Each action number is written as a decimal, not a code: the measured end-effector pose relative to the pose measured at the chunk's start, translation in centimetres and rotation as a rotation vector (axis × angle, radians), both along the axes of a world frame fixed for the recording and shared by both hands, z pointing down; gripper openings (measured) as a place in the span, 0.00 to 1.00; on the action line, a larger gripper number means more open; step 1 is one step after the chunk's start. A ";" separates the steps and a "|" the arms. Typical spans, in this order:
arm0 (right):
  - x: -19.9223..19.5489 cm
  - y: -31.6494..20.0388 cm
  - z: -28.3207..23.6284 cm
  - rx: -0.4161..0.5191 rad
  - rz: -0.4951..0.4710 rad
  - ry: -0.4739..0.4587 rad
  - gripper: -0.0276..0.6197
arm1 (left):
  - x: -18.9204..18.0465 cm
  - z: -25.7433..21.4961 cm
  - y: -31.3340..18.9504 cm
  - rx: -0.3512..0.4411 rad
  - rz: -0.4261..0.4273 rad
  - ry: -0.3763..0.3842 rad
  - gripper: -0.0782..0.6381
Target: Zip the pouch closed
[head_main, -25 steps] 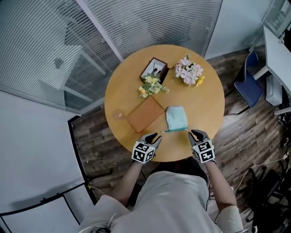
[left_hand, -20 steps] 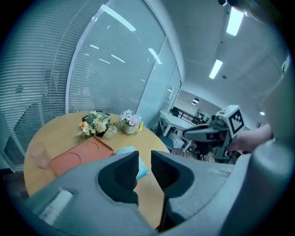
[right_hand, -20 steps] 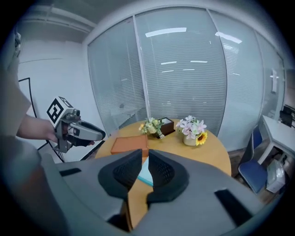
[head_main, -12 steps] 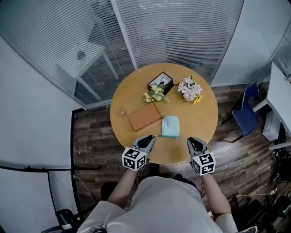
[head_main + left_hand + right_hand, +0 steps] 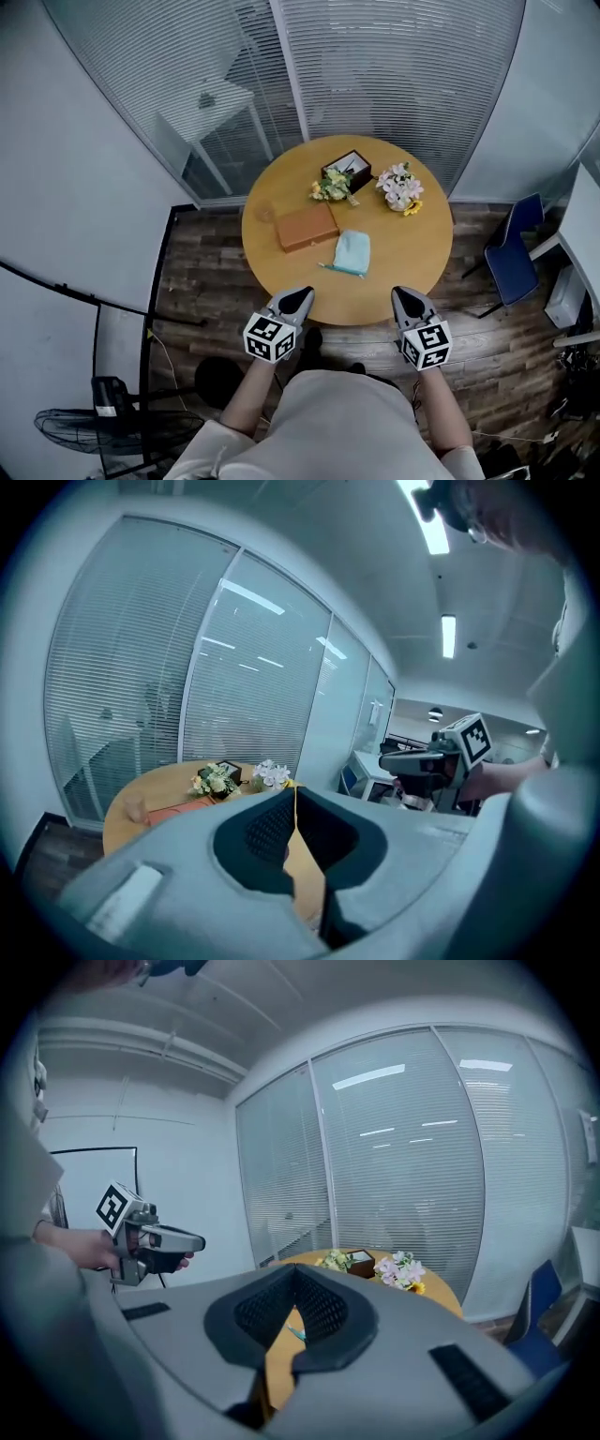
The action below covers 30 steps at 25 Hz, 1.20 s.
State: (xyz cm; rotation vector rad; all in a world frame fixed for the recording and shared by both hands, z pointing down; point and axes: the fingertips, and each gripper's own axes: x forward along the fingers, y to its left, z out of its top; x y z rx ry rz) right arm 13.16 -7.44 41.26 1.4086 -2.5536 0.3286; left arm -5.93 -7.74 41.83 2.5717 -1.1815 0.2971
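Grippers are seen at the bottom of the head view, by the near rim of one round wooden table (image 5: 417, 272). The left gripper (image 5: 302, 295) and the right gripper (image 5: 403, 293) each carry one cube with black-and-white square markers. In each gripper view the two jaws are pressed together at the tips, with nothing held between them.

One light blue pouch (image 5: 352, 252) lies flat near the middle of the table, well apart from both grippers. Its long axis runs up the frame, tilted slightly right. Its zipper edge faces the lower edge of the frame, and a thin pull sticks out to the lower left. The zipper's state cannot be made out.

Just up-left of the pouch lies one brown notebook (image 5: 307, 227). Beyond it are two flower bunches, one yellow (image 5: 330, 187) and one pink (image 5: 399, 186), and one dark box (image 5: 347, 171).
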 end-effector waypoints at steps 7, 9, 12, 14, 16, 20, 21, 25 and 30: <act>-0.1 3.7 -1.7 0.032 -0.067 -0.009 0.05 | -0.2 -3.2 6.0 0.047 -0.053 0.048 0.13; -0.1 4.4 -2.3 0.039 -0.064 -0.014 0.05 | -0.8 -4.1 6.9 0.061 -0.069 0.059 0.13; -0.3 5.2 -3.2 0.053 -0.052 -0.027 0.05 | -1.8 -5.0 8.0 0.083 -0.067 0.053 0.13; -0.7 5.6 -3.9 0.063 -0.042 -0.031 0.05 | -2.5 -5.6 8.6 0.094 -0.050 0.049 0.13; -1.0 5.9 -4.6 0.078 -0.031 -0.027 0.05 | -3.0 -6.1 8.8 0.099 -0.035 0.057 0.13; -2.1 6.6 -5.3 0.089 -0.003 -0.017 0.05 | -4.4 -6.8 8.9 0.095 -0.020 0.065 0.13; -2.6 6.9 -5.4 0.090 -0.001 -0.017 0.05 | -5.0 -6.8 9.0 0.094 -0.016 0.061 0.13; -4.0 7.4 -6.4 0.117 -0.003 -0.003 0.05 | -6.0 -7.2 9.0 0.106 0.005 0.049 0.13; -4.6 7.3 -7.0 0.122 0.026 -0.014 0.05 | -6.1 -7.6 8.6 0.112 0.035 0.063 0.13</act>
